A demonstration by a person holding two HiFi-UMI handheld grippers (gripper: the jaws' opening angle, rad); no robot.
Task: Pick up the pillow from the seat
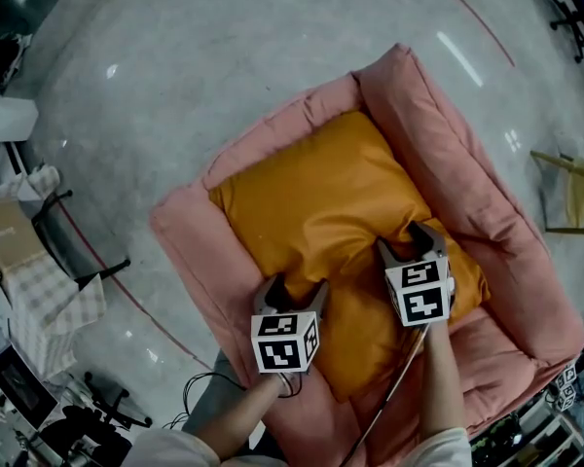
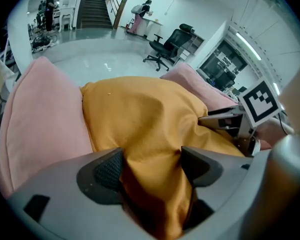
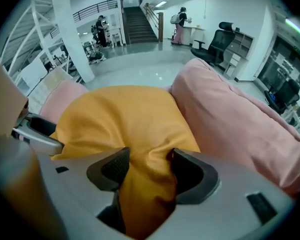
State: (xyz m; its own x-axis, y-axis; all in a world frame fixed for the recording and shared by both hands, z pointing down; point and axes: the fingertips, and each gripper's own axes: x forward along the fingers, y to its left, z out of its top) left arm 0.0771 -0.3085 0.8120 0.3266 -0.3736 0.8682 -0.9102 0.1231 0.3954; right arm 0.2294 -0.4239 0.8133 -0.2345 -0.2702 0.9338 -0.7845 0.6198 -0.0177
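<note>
Your orange pillow lies flat in the seat of the pink armchair, filling the well between its padded arms and back, with one corner reaching toward you past the front edge of the cushion. You have both grippers pressed down into the near half of the pillow, side by side and a little apart. Your left gripper stands with its jaws spread wide, and a ridge of orange fabric bulges up into the gap between its ribbed pads; the cloth fills that gap, but the jaws are not closed on it. Your right gripper sits nearer the armchair's right arm, its jaws likewise wide apart, with a crumpled fold of the pillow pushed up between them. The armchair stands on a polished grey floor.
</note>
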